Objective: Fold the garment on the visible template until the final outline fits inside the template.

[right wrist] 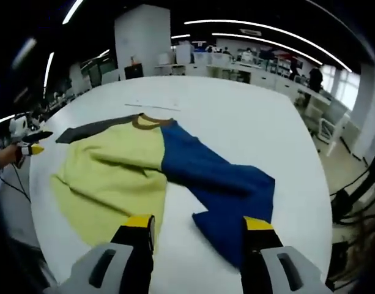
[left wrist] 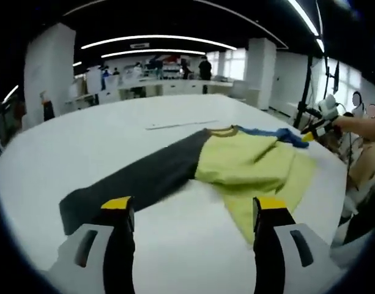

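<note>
A long-sleeved shirt [left wrist: 248,162] lies rumpled on the white table [left wrist: 83,141]. It has a yellow-green body, a brown collar [right wrist: 152,121], a dark grey sleeve [left wrist: 138,180] and a blue sleeve [right wrist: 218,184]. My left gripper [left wrist: 194,205] hovers open over the table's near edge, with the grey sleeve's cuff just beyond its left jaw. My right gripper [right wrist: 199,223] is open too, its jaws either side of the blue sleeve's end and above it. Each gripper shows small at the other view's edge: the right gripper [left wrist: 315,130] and the left gripper [right wrist: 29,146].
A thin pale line [left wrist: 181,124] runs across the table beyond the collar. A dark stand [left wrist: 309,86] rises at the table's right side. Desks, pillars and people fill the far room. Chairs [right wrist: 322,128] and cables stand off the table's edge.
</note>
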`<state>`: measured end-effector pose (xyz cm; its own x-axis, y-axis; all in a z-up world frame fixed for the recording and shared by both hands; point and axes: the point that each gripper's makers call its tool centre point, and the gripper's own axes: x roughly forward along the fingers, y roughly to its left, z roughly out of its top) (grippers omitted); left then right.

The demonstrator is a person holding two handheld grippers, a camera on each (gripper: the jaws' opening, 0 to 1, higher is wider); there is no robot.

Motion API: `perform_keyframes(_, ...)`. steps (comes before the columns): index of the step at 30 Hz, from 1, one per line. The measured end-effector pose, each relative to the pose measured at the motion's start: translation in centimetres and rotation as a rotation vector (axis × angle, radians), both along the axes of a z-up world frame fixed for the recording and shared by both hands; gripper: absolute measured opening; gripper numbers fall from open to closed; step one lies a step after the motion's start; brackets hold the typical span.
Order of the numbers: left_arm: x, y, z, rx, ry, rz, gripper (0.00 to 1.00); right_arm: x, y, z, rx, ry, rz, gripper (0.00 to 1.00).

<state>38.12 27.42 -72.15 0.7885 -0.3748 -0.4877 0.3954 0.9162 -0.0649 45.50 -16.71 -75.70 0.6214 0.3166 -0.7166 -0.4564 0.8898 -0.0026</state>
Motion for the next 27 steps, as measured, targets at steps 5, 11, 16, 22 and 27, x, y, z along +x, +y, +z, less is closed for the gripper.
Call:
perform_keyframes(5,-1.2,-2.2,-0.9,0.029,0.012,-0.05,0.69,-0.2,-0.5,-0.8,-0.046,-0.022,0.026,0.44)
perform_keyframes(11,-2.4,-3.9,-3.2,0.042,0.052,-0.076,0.61,-0.2,-1.3,-1.8,-0.088,-0.039,0.037,0.32)
perform_keyframes(16,-3.0,-4.9,-4.3,0.046,0.076,-0.07,0.54,0.1,-1.6,-2.2,-0.096,-0.057,0.03,0.25)
perform_keyframes(22,-3.7,-5.7,-5.7,0.029,0.128,-0.052,0.41,0.5,-1.6,-2.7,-0.09,-0.06,0.001,0.21)
perform_keyframes(27,-4.3,-5.6,-6.8,0.134,0.138,-0.069,0.39,1.0,-1.0,-2.6,-0.094,-0.096,-0.014,0.19)
